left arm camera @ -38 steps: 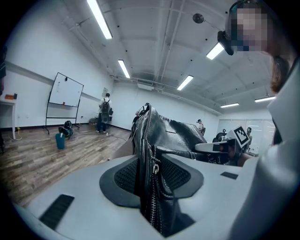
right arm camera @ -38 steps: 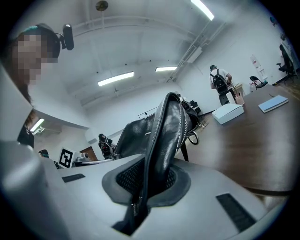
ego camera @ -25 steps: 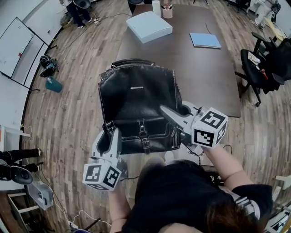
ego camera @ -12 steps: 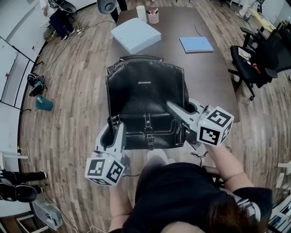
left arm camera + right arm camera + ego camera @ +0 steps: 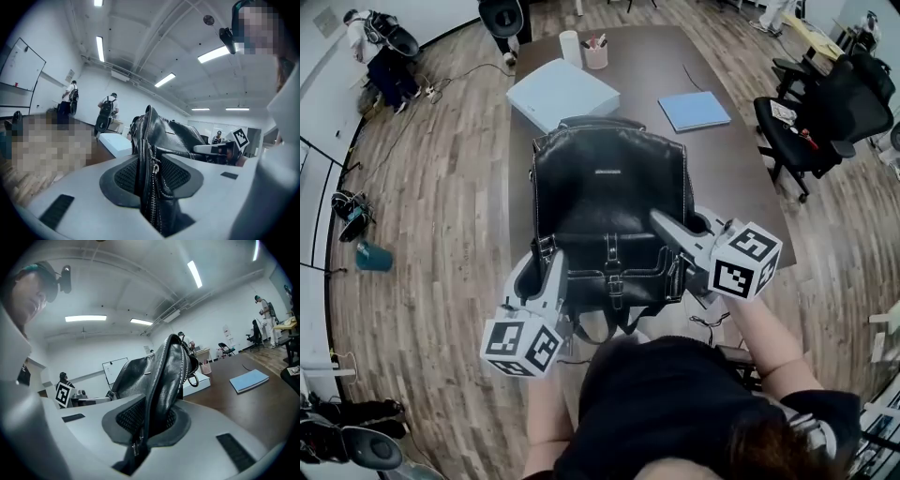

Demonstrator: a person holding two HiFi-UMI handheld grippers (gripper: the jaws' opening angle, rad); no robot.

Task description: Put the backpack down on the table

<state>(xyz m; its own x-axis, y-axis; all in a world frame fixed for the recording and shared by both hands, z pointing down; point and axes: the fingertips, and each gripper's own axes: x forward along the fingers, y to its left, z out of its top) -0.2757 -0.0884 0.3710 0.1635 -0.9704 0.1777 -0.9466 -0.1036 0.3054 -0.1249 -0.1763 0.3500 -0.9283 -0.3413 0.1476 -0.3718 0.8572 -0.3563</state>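
Observation:
A black leather backpack (image 5: 609, 202) hangs in the air between my two grippers, over the near end of the dark brown table (image 5: 656, 66). My left gripper (image 5: 551, 267) is shut on the backpack's left side edge; in the left gripper view the zipped seam (image 5: 152, 178) is pinched between the pads. My right gripper (image 5: 667, 227) is shut on the backpack's right side edge, and the right gripper view shows the leather edge (image 5: 161, 394) clamped between its pads. Loose straps (image 5: 609, 323) dangle under the bag's bottom.
On the table lie a white flat box (image 5: 561, 94), a blue folder (image 5: 696, 110), a pen cup (image 5: 596, 54) and a white roll (image 5: 570, 45). Black office chairs (image 5: 811, 117) stand at the right. Wooden floor (image 5: 422, 206) spreads to the left. People stand far off in the gripper views.
Both grippers have carried the backpack toward the table; the bag now overlaps the table's near end, and the white box and blue folder lie closer to it.

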